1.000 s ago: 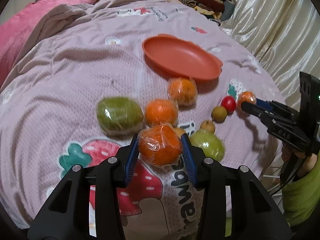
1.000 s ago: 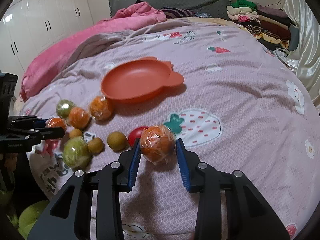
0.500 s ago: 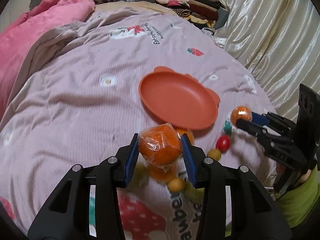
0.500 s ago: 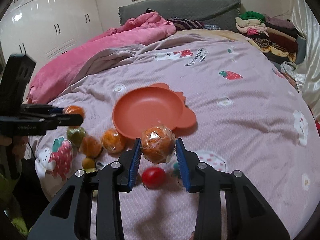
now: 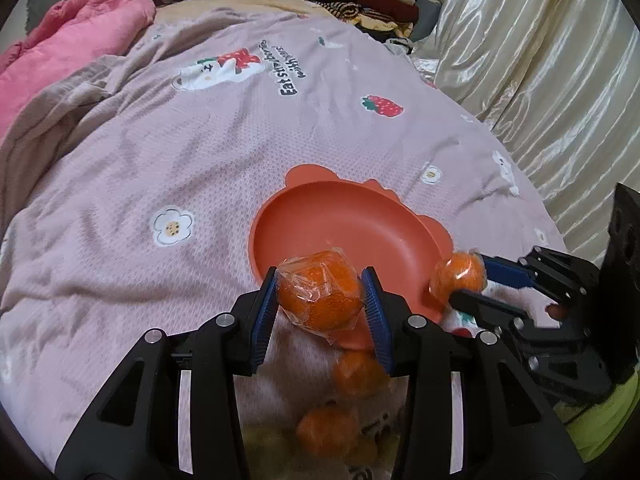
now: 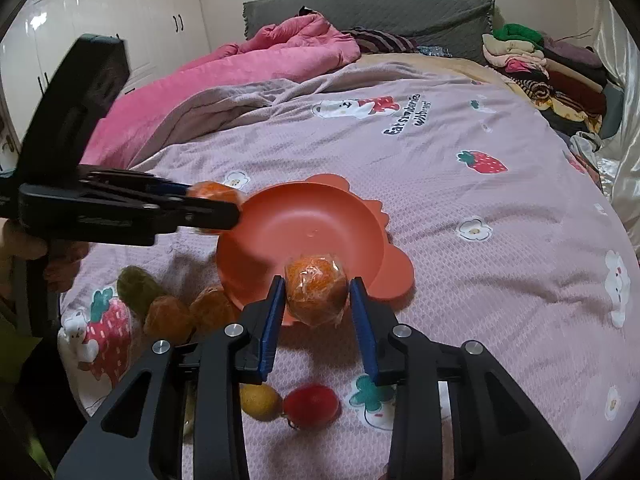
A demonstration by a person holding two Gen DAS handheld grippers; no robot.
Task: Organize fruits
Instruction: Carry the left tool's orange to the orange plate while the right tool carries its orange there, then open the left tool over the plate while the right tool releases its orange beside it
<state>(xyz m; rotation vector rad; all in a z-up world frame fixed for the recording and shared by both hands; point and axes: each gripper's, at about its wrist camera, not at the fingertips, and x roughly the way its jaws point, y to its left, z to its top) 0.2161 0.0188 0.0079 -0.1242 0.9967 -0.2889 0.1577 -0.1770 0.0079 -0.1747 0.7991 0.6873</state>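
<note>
My left gripper (image 5: 320, 300) is shut on a plastic-wrapped orange (image 5: 318, 294), held just above the near rim of the orange-red plate (image 5: 360, 224). At the plate's right edge, my right gripper (image 5: 460, 286) carries a second wrapped orange (image 5: 458, 274). The right wrist view shows that gripper (image 6: 318, 298) with its jaws closing on its wrapped orange (image 6: 316, 290) over the plate's (image 6: 304, 216) front rim. The left gripper (image 6: 226, 206) comes in from the left with its orange (image 6: 214, 192) at the plate's left rim. The plate holds nothing.
Loose fruit lies on the pink bedspread before the plate: a green fruit (image 6: 138, 286), two wrapped oranges (image 6: 168, 318), a yellow fruit (image 6: 260, 402) and a red one (image 6: 312, 406). A pink quilt (image 6: 256, 60) and folded clothes (image 6: 532, 64) lie at the back. Curtains (image 5: 540, 60) hang at the right.
Both grippers lifted their wrapped oranges off the bed and carried them toward the plate. The loose fruit now lies behind and below the fingers.
</note>
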